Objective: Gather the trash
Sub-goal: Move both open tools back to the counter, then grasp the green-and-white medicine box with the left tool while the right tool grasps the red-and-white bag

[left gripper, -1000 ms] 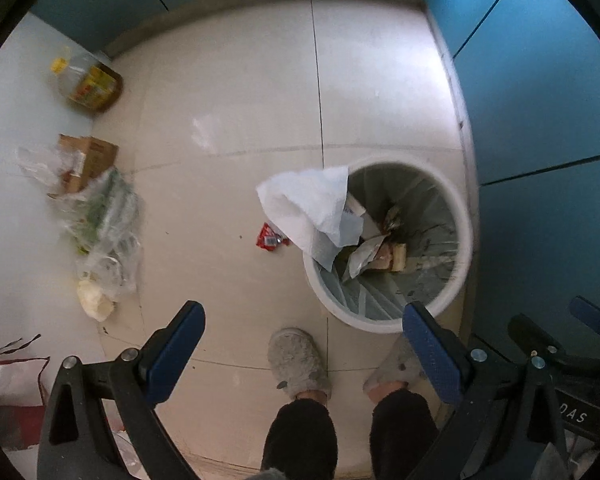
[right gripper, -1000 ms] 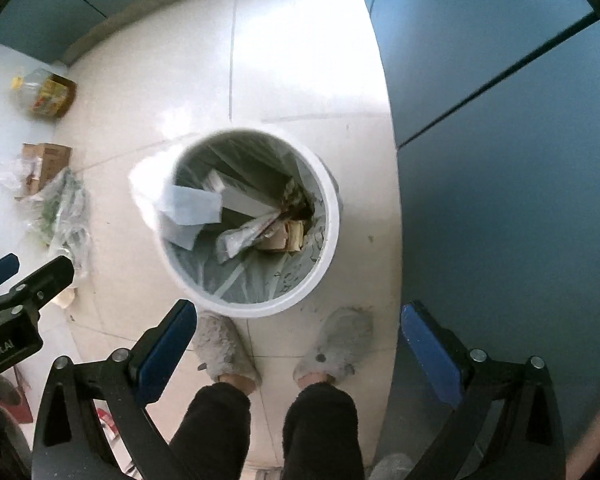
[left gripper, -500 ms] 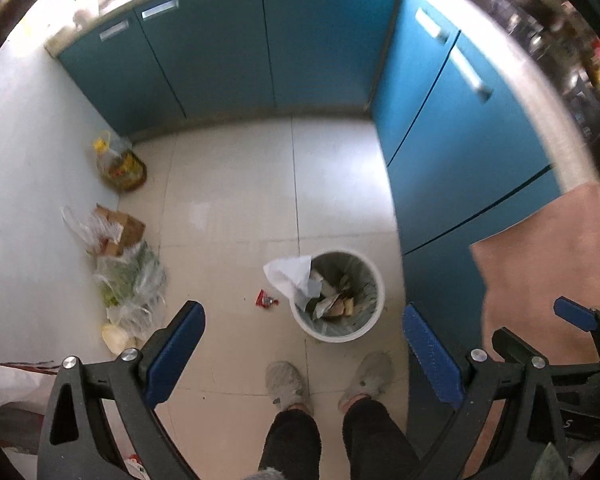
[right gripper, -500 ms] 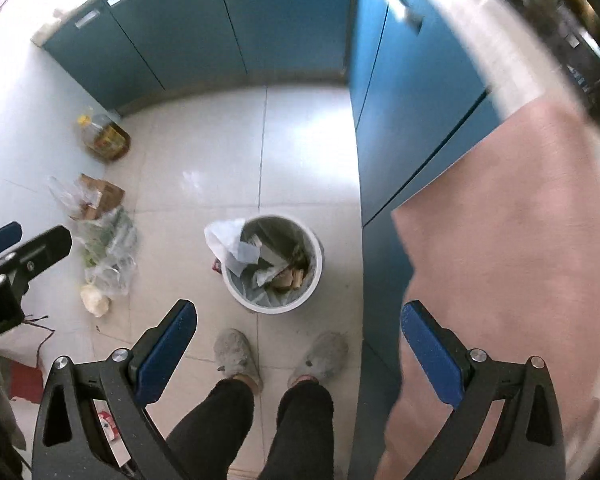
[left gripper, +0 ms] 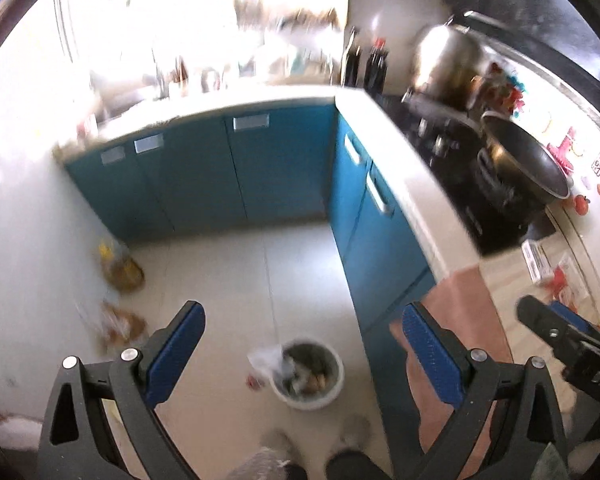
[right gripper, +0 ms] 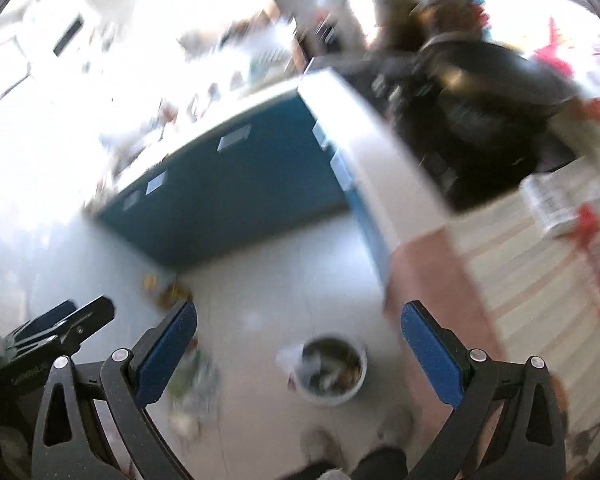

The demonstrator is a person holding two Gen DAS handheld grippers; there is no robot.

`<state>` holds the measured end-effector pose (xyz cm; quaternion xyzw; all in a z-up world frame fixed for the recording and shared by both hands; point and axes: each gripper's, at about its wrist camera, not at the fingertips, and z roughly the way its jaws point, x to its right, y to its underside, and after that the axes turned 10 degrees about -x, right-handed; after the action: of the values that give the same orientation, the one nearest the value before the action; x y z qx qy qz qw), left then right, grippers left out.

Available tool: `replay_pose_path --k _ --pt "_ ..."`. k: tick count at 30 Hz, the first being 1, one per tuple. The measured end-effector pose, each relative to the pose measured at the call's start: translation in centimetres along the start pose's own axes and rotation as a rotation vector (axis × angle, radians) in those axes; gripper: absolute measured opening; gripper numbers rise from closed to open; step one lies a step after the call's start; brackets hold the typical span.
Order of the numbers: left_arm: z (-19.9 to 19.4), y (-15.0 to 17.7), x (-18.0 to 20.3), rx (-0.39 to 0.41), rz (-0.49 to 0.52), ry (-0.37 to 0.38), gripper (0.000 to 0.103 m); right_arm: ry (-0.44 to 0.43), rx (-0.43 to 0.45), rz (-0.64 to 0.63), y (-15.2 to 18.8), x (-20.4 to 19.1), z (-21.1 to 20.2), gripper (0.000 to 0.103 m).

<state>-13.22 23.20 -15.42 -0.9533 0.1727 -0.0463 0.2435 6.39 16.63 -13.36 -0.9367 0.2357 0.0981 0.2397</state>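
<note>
Bin [left gripper: 308,376] stands on the pale tiled floor [left gripper: 236,280], near the viewer's feet and close to the blue cabinets [left gripper: 364,240] on the right. It is round and white, with a clear liner, and holds mixed scraps of paper and brownish packaging. A white plastic bag [left gripper: 266,360] droops over its left rim; a small red wrapper [left gripper: 254,382] lies on the floor just left of it. Far left, along the wall, sit an oil bottle [left gripper: 118,266] and loose bags [left gripper: 118,322], both blurred. Left claw [left gripper: 300,352]: jaws spread wide, nothing between the blue pads. Right claw [right gripper: 298,346]: likewise wide open and empty, high above the bin. Right view heavily motion-blurred. Red packets [left gripper: 560,284] lie on the surface [left gripper: 512,276] at right, beside the black stove [left gripper: 468,168].
</note>
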Motion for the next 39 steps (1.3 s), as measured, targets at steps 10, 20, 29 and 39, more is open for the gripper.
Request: replay_pose_path --k 10,20,29,39 --pt "2.2 -4.9 16.7 0.016 0.256 0.029 0.103 0.094 0.085 0.357 -1.3 17.4 -6.8 0.077" --pt "13.5 -7.0 37.9 -0.315 0.474 0.080 0.103 0.091 0.106 0.920 3.9 44.3 -6.0 0.073" --pt "22.5 -8.0 47.7 -0.612 0.398 0.119 0.102 0.140 0.105 1.076 5.5 53.1 -3.2 0.073" --pt "25.5 -7.9 51.6 -0.696 0.406 0.038 0.102 0.194 0.121 0.973 1.5 55.5 -1.4 0.073"
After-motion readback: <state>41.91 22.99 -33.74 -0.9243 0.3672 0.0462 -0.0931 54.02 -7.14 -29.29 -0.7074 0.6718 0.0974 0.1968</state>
